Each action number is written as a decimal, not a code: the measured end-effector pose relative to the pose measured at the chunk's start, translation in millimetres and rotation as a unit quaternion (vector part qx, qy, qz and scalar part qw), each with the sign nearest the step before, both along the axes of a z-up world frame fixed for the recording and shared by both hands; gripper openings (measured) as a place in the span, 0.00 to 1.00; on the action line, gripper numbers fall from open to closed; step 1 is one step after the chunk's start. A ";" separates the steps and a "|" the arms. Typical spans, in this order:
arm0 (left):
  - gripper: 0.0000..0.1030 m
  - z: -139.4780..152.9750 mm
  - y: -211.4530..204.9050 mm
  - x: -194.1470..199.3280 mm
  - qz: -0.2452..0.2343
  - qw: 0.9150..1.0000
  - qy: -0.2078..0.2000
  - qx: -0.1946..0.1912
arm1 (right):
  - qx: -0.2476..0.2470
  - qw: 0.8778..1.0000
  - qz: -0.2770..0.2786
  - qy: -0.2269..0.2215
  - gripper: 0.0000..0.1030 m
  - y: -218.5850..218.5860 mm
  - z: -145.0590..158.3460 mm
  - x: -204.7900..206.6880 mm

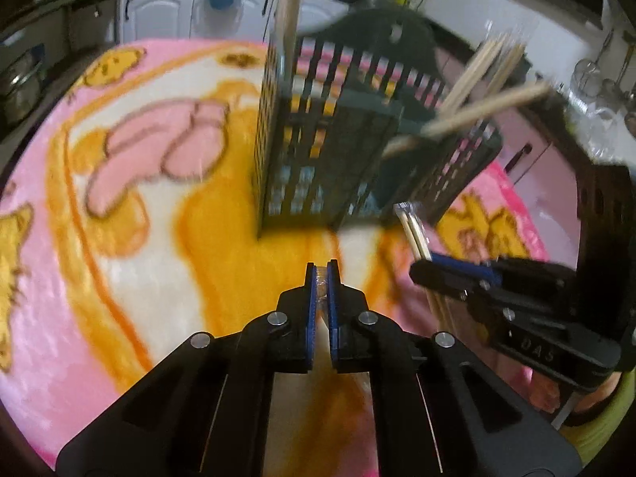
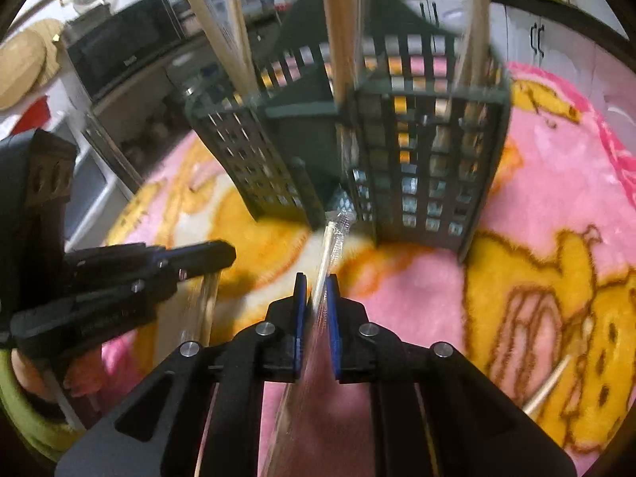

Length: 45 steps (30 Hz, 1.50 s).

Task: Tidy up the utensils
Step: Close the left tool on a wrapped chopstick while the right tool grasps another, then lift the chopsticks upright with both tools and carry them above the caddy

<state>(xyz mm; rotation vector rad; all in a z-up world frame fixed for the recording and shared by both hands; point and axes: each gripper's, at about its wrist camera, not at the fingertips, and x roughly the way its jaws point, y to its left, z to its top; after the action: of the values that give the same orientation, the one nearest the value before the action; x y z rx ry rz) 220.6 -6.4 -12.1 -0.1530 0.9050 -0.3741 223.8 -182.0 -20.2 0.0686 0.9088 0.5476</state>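
Note:
A dark green slotted utensil caddy point(image 1: 338, 151) point(image 2: 397, 151) stands on the pink and yellow blanket, with wooden chopsticks point(image 1: 489, 75) point(image 2: 338, 39) upright in its compartments. My left gripper point(image 1: 322, 278) is shut on a plastic-wrapped wooden stick that runs back under the jaws; it sits just in front of the caddy. My right gripper point(image 2: 316, 290) is shut on a plastic-wrapped pair of chopsticks point(image 2: 330, 246) whose tip points at the caddy's base. That pair point(image 1: 413, 230) and the right gripper point(image 1: 453, 274) show at the right of the left wrist view.
The blanket point(image 1: 119, 238) covers the whole work surface. A loose chopstick point(image 2: 548, 385) lies on it at the right. The left gripper point(image 2: 190, 258) shows at left in the right wrist view. Kitchen counters, cabinets and a microwave point(image 2: 119, 51) stand behind.

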 end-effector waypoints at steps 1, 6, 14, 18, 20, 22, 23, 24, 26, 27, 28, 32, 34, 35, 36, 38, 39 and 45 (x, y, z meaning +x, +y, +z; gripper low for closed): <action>0.02 6.3 1.3 -0.5 0.000 1.000 -0.007 -0.003 | 0.003 1.000 0.000 -0.008 0.10 -0.3 5.8 -2.6; 0.02 47.1 0.5 -6.6 -0.004 0.998 -0.058 -0.003 | 0.013 0.998 0.004 -0.067 0.09 -7.8 43.8 -21.0; 0.01 92.6 -9.2 -12.9 -0.011 0.993 -0.116 -0.005 | 0.015 0.988 -0.016 -0.153 0.07 -21.9 93.3 -39.7; 0.01 112.0 -11.9 -15.8 -0.008 0.990 -0.142 -0.014 | 0.016 0.982 -0.032 -0.186 0.06 -31.5 113.4 -42.8; 0.01 121.8 -12.6 -16.3 -0.008 0.988 -0.154 -0.018 | 0.017 0.980 -0.037 -0.197 0.06 -35.1 119.4 -44.7; 0.01 132.1 -13.3 -15.3 -0.008 0.986 -0.165 -0.022 | 0.018 0.977 -0.043 -0.209 0.06 -39.7 127.5 -45.6; 0.01 135.9 -13.5 -15.4 -0.008 0.985 -0.168 -0.024 | 0.021 0.975 -0.046 -0.216 0.06 -42.7 132.4 -45.5; 0.01 140.8 -14.1 -15.1 -0.008 0.985 -0.173 -0.025 | 0.022 0.974 -0.048 -0.221 0.06 -45.4 136.4 -45.3; 0.01 150.1 -15.0 -15.2 -0.009 0.983 -0.183 -0.028 | 0.026 0.971 -0.055 -0.231 0.06 -50.1 142.5 -44.8; 0.01 155.6 -15.6 -14.4 -0.011 0.981 -0.189 -0.029 | 0.028 0.970 -0.057 -0.235 0.06 -52.6 146.3 -44.3; 0.01 159.4 -16.2 -13.8 -0.012 0.981 -0.193 -0.030 | 0.029 0.969 -0.059 -0.238 0.06 -54.2 148.9 -45.1; 0.01 178.2 -19.4 -10.9 -0.014 0.976 -0.212 -0.036 | 0.033 0.963 -0.071 -0.259 0.06 -62.2 164.7 -45.7; 0.01 186.0 -20.5 -8.8 -0.013 0.975 -0.221 -0.039 | 0.035 0.960 -0.076 -0.266 0.06 -65.4 170.3 -44.8; 0.01 189.6 -20.9 -7.5 -0.012 0.974 -0.224 -0.041 | 0.036 0.959 -0.078 -0.269 0.06 -66.8 173.2 -43.6; 0.01 191.7 -21.5 -5.9 -0.012 0.973 -0.227 -0.043 | 0.037 0.958 -0.081 -0.274 0.06 -69.0 177.1 -42.1; 0.01 197.4 -23.4 -1.3 -0.011 0.971 -0.233 -0.046 | 0.037 0.955 -0.085 -0.282 0.06 -70.7 182.9 -39.2; 0.01 199.9 -24.6 1.0 -0.011 0.971 -0.235 -0.048 | 0.038 0.954 -0.087 -0.284 0.06 -71.4 185.1 -38.5; 0.01 212.5 -30.5 13.3 -0.014 0.968 -0.246 -0.057 | 0.034 0.946 -0.099 -0.306 0.06 -73.4 200.4 -28.4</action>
<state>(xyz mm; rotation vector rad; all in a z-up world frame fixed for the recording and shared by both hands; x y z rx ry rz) 233.8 -36.9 200.4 -0.1441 0.3963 -0.4646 195.4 -255.3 180.2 0.0470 0.2710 0.3767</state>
